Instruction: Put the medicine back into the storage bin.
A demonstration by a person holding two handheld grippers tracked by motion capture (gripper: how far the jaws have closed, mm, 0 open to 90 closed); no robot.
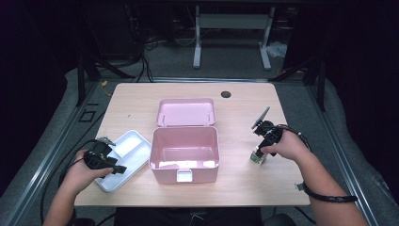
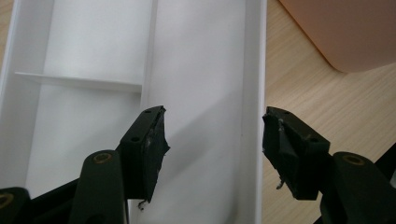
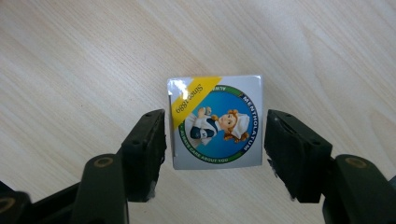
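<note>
Right of the pink storage box [image 1: 184,149], on the bench [image 1: 141,96] — Mentholatum box [image 3: 215,122] between my right claw's [image 3: 215,140] spread jaws, untouched | step: grasp | next: lower, squeeze | left claw [image 2: 212,135] gapes over white tray [image 2: 201,56]

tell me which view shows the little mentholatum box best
The right gripper view: the Mentholatum box sits face-up between the open jaws, its label readable. In the high view the box is a small shape on the table, partly hidden under the right hand.
</note>
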